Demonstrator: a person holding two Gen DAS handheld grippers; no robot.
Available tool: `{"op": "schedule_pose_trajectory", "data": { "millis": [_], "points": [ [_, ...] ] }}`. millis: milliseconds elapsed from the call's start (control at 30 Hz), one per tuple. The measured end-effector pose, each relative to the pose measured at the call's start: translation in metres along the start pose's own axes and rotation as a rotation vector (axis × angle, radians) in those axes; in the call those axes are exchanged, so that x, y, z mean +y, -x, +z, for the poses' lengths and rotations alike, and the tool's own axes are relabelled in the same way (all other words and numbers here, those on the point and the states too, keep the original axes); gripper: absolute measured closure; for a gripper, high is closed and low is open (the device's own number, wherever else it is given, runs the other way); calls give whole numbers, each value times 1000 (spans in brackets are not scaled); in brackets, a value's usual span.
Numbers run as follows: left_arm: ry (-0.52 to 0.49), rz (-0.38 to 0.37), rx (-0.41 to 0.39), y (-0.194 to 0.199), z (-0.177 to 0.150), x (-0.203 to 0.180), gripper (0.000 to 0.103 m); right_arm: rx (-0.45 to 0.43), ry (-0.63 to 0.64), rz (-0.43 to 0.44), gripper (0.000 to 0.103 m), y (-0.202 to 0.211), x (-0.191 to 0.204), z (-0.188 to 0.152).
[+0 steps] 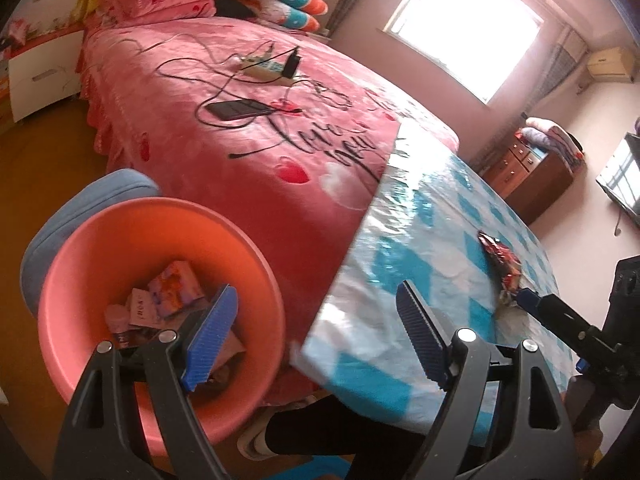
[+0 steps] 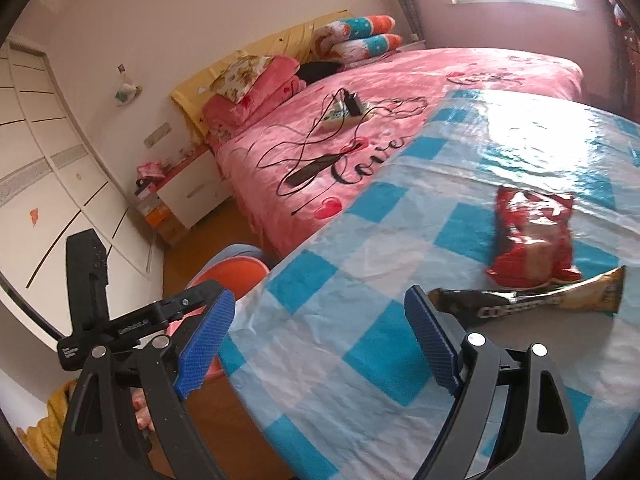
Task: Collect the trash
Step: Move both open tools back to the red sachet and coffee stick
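left gripper (image 1: 316, 332): jaws wide apart, nothing between the pads; sits over the gap between bin and table edge.
right gripper (image 2: 320, 344): jaws wide apart, holding nothing; right pad just beside the dark wrapper's near end, contact unclear.
red snack bag (image 2: 532, 236): flat on the checked table (image 2: 320, 320), mid-right.
black-and-yellow wrapper (image 2: 532, 300): on the table just in front of the red bag, overlapping its near edge; print blurred, unreadable.
pink bin (image 1: 92, 248): on the floor beside the table, against the bed (image 1: 248, 152); a few packets (image 1: 168, 296) inside, partly hidden behind left finger.
bin in right view: mostly hidden by table edge and left gripper.
left view of wrappers: foreshortened, near end covered by right gripper's tip.
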State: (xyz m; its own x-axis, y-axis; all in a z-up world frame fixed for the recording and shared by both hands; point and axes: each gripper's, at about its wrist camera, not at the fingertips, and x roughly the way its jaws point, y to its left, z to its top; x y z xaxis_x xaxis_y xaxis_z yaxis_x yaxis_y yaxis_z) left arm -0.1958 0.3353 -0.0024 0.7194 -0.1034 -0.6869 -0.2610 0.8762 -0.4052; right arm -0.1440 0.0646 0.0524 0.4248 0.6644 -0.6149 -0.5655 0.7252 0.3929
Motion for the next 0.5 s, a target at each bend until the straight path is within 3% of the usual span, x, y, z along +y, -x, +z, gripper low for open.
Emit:
{"op": "schedule_pose_trajectory", "data": {
  "millis": [133, 233, 500],
  "points": [
    [-32, -9, 5, 0, 0, -19, 21, -24, 2, -18, 17, 10, -8, 0],
    [-54, -18, 11, -1, 0, -32, 21, -48, -3, -25, 10, 18, -15, 0],
    [-119, -34, 28, -6, -3, -65, 20, -90, -16, -35, 10, 34, -32, 4]
  ]
}}
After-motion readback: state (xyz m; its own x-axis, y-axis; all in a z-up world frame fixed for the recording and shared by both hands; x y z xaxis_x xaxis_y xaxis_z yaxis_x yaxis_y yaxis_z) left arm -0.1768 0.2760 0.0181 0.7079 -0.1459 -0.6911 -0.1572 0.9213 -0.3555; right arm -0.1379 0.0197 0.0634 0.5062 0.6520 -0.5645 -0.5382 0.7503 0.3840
